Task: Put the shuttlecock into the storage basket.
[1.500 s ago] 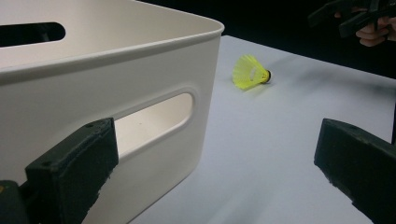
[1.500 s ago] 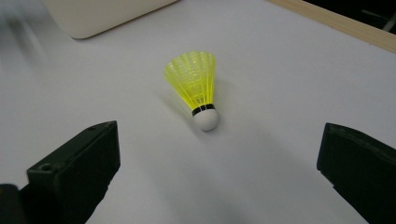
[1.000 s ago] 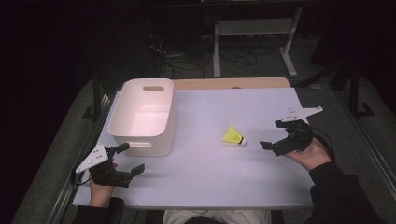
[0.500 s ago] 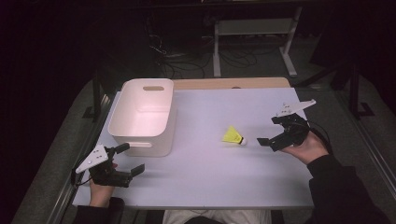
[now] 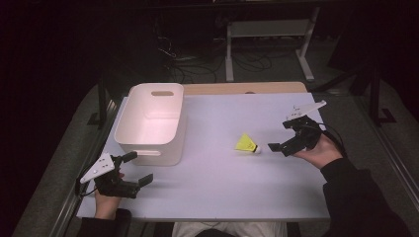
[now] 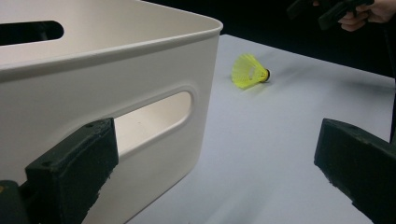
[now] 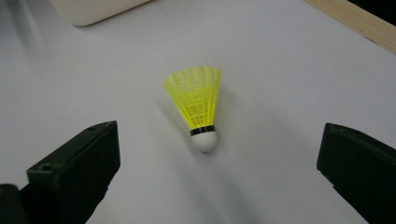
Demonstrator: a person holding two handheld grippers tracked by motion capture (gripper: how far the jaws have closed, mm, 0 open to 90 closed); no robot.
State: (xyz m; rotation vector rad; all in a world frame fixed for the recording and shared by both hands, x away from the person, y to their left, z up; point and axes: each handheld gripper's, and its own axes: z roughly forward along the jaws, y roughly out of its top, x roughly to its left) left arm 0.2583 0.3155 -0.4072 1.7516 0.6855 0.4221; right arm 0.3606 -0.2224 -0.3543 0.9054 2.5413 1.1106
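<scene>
My right hand-held gripper (image 5: 282,139), jaws spread, faces the yellow plastic shuttlecock (image 7: 198,105); its white cork tip is clear from the right gripper view. Left hand-held gripper (image 5: 134,168) is released too.

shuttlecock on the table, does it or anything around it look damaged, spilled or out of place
Nothing stands out. The shuttlecock lies on its side on the table, skirt intact, between the open jaws of the right gripper. The white bin sits upright and undamaged.
</scene>
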